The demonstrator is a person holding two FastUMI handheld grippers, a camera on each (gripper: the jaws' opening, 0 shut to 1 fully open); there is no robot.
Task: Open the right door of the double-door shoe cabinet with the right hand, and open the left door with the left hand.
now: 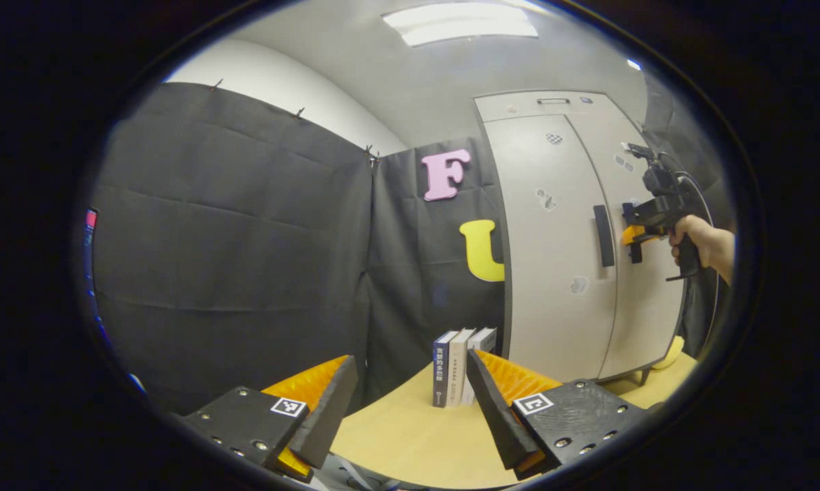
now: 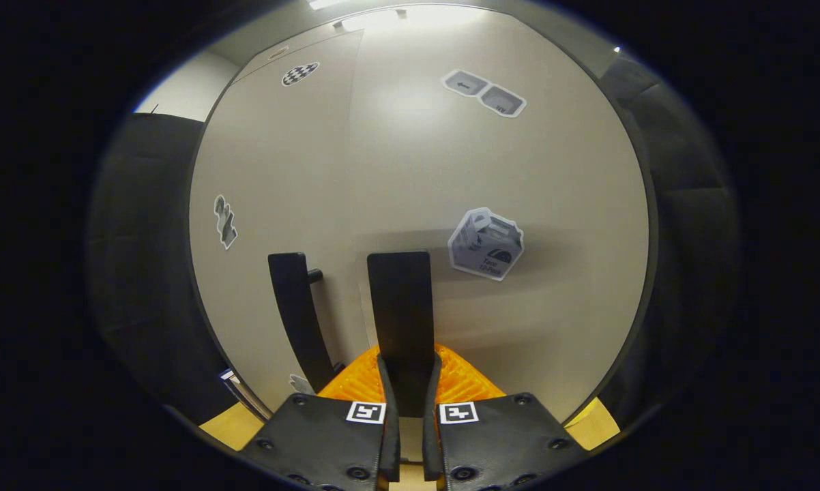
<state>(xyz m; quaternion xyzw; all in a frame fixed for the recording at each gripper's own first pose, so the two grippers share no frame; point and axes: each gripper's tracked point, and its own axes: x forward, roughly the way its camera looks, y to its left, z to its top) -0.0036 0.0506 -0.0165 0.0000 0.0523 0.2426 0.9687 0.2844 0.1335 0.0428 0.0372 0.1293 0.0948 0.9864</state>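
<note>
Right gripper (image 2: 410,402) clamped on the right door handle (image 2: 400,307), ready to pull.
Both doors look closed; the shoe cabinet (image 1: 553,273) stands on the counter (image 1: 410,429); left gripper (image 1: 410,409) gapes wide, well back, since its handle (image 1: 603,235) comes second.

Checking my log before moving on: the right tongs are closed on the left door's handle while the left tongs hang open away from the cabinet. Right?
Not quite. In the right gripper view the right tongs are closed on the right door's handle; the left door's handle stands free beside them. The left tongs do hang open away from the cabinet.
</note>
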